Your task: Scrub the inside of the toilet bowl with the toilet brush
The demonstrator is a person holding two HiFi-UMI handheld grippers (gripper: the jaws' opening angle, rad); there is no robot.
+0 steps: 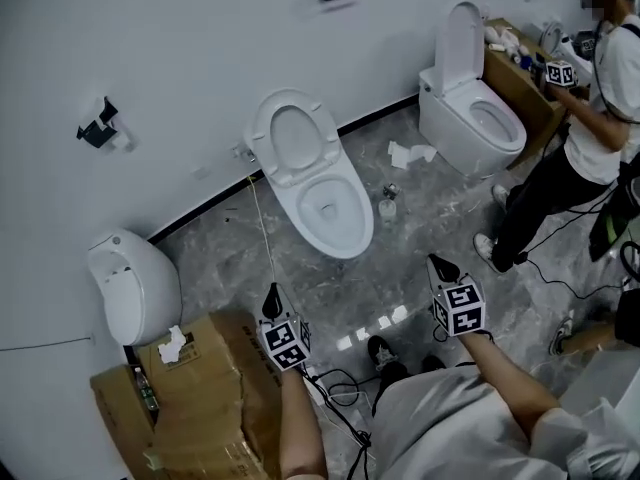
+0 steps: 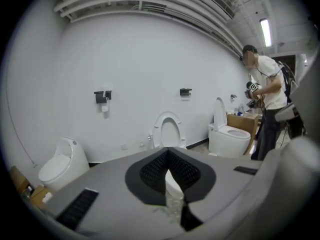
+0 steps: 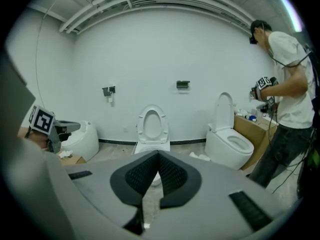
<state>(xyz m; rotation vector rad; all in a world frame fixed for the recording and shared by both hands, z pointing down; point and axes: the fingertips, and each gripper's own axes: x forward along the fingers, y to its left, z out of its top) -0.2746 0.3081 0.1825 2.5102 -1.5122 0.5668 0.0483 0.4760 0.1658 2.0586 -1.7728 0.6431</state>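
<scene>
The white toilet point(image 1: 322, 196) with its lid and seat raised stands against the wall in the middle of the head view. It also shows straight ahead as the toilet point(image 2: 167, 130) in the left gripper view and the toilet point(image 3: 151, 125) in the right gripper view. A small pale holder point(image 1: 387, 205), probably the brush's, stands on the floor just right of the bowl. My left gripper point(image 1: 272, 303) point(image 2: 169, 153) and right gripper point(image 1: 441, 267) point(image 3: 158, 155) hang well short of the toilet. Both are shut with nothing between the jaws.
A second open toilet point(image 1: 470, 113) stands at the right, a closed one point(image 1: 135, 283) at the left. Crumpled paper point(image 1: 410, 154) lies on the floor. A cardboard box point(image 1: 205, 393) is beside my left arm. Another person point(image 1: 590, 128) stands at the far right. Cables point(image 1: 340, 388) run by my feet.
</scene>
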